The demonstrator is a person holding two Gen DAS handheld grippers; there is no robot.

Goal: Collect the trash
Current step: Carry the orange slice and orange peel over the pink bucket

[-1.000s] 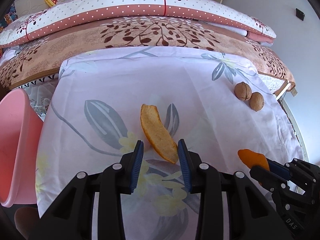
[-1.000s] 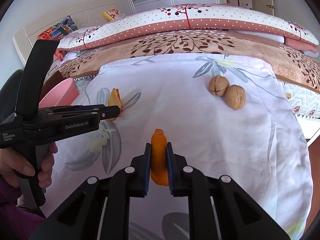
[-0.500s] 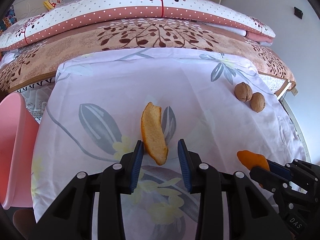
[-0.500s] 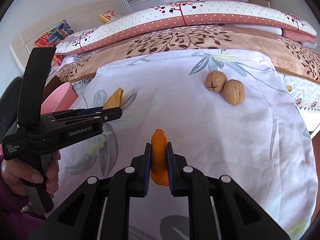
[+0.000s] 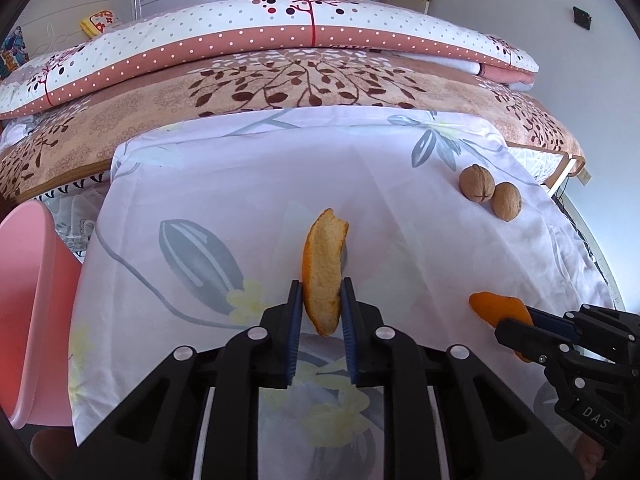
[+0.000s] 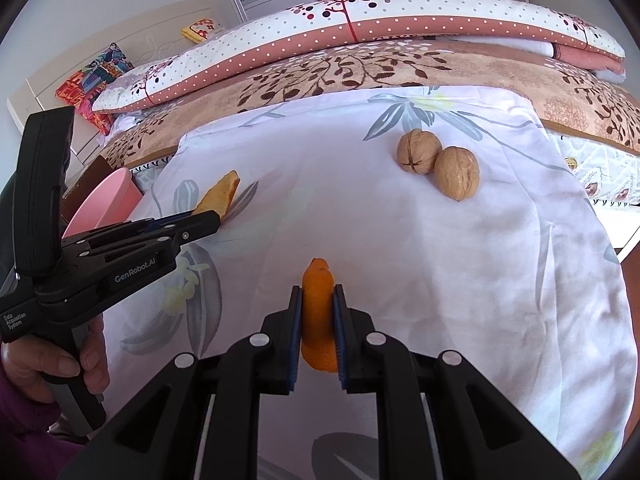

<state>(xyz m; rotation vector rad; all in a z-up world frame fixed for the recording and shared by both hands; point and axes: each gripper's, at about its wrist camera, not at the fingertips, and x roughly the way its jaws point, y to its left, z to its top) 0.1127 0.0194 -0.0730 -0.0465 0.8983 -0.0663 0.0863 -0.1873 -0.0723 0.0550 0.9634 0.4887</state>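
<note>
Left gripper is closing its jaws on a pale strip of orange peel, pads already against both sides, the strip standing up off the flowered sheet near the middle. Right gripper is clamped tight on a smaller bright orange peel piece toward the sheet's near right side. Further back, two walnuts sit touching near the far right corner. Off the left edge stands a pink bin, and folded quilts lie beyond.
</note>
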